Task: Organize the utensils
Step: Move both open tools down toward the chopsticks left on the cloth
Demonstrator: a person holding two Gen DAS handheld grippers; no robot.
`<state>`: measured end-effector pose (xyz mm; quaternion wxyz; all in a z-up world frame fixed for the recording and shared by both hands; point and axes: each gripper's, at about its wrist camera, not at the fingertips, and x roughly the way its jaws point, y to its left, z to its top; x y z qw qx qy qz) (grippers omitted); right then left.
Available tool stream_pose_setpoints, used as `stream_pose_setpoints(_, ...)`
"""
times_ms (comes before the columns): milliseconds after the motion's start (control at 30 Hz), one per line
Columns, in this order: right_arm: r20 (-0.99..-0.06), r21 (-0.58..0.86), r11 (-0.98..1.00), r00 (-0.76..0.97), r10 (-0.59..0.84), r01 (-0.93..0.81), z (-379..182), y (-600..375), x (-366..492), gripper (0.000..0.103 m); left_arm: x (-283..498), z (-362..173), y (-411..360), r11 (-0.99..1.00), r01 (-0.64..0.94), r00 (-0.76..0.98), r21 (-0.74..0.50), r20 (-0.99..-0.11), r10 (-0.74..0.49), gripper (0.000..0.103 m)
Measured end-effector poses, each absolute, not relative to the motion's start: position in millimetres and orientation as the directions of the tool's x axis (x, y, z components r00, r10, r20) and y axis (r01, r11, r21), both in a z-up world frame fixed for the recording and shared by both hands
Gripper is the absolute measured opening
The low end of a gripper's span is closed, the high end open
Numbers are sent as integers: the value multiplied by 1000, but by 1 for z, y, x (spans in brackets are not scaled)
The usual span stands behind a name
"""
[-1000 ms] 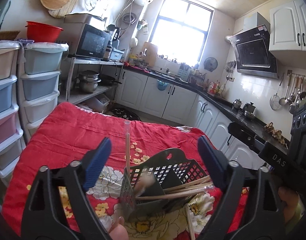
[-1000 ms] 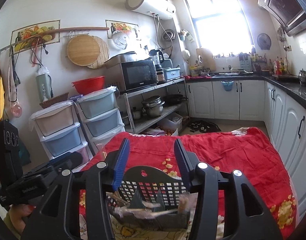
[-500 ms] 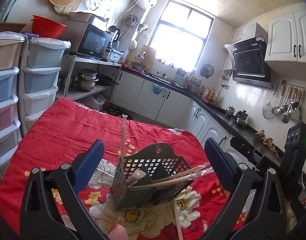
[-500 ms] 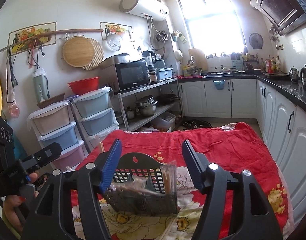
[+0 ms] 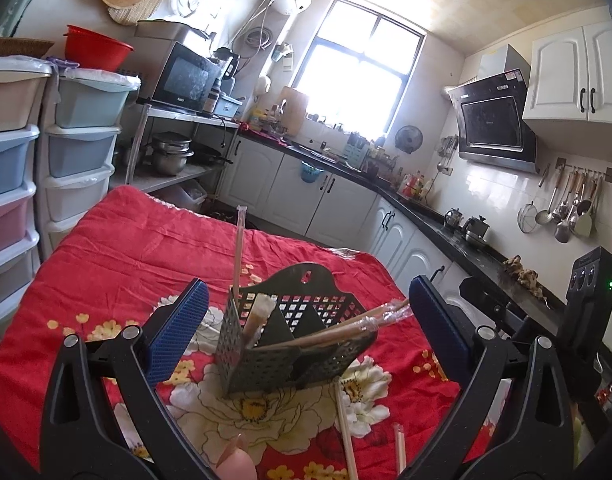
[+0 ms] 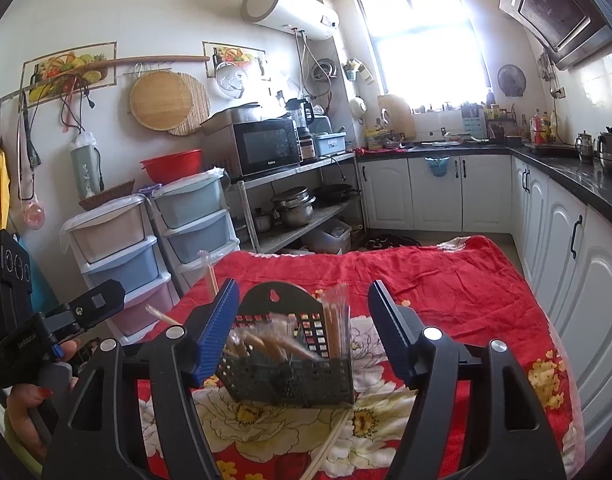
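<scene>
A dark perforated utensil basket stands on the red flowered cloth, also in the right wrist view. Wrapped chopsticks lean across it and a straw stands upright at its left corner. Wrapped chopsticks stand in its right compartment. Loose chopsticks and a straw lie on the cloth in front; the chopsticks also show in the right wrist view. My left gripper is open and empty, short of the basket. My right gripper is open and empty, in front of the basket.
Stacked plastic drawers stand left of the table. A metal shelf with a microwave and pots is behind. White cabinets and a dark counter run along the right. The other hand-held unit shows at the left.
Both grippers have pulled back and up from the basket and their jaws have opened wider. The basket now sits farther from both cameras, free of the right jaws.
</scene>
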<state>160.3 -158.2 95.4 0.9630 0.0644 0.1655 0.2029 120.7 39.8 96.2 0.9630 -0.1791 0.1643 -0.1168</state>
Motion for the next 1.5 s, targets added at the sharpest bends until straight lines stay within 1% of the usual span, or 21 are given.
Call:
stream_pose_setpoints(767, -370, 198, 919, 843, 391, -340, 65, -169, 142, 65, 106, 71, 29, 907, 172, 889, -384, -335, -311, 92)
stream_pose_setpoints(1200, -406, 192, 929, 836, 370, -318, 49, -175, 136, 65, 101, 49, 20, 901, 181, 857, -395, -386, -341, 92)
stream_pose_setpoints(1500, -447, 172, 931, 816, 365, -322, 36, -173, 135, 65, 99, 37, 18, 900, 172, 837, -400, -422, -348, 92)
